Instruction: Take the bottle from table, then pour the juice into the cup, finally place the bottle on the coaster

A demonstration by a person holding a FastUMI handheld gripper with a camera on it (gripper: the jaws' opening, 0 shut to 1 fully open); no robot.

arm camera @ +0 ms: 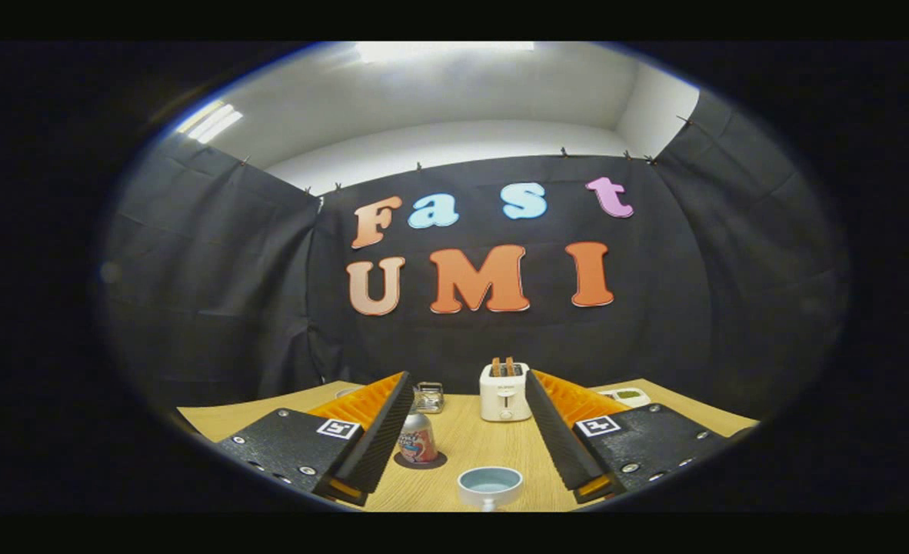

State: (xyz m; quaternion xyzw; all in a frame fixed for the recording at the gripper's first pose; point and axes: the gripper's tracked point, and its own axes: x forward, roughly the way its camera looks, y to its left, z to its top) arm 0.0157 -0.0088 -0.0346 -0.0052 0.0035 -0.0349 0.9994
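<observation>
The wooden table [270, 412] is stretching across the foreground under the black cloth wall, and starting at its left side, the left finger [374, 431] of the gripper [466, 388] is reaching forward over the wood with nothing touching its inner face. Just inside that finger, the bottle [417, 440] is standing upright on the dark round coaster [421, 462], its shoulder partly hidden behind the finger's inner edge; it is sitting close to the finger, though whether the two are actually touching is hard to judge from this angle. Beyond the bottle, farther back on the table, a small clear glass container [429, 397] is resting near the finger's tip, too small to make out in detail. Moving toward the middle, the pale blue cup [490, 486] is sitting low between the two fingers, nearest the camera, with its open mouth facing up and what is inside not being readable. Behind it, beyond the fingertips, a white toaster [505, 391] is standing with two brown slices sticking up from its slots. The right finger [556, 438] is angling away from its partner, so the tongs are spread wide and gripping nothing. Past that finger, a flat white device [628, 396] is lying near the table's far right side.
</observation>
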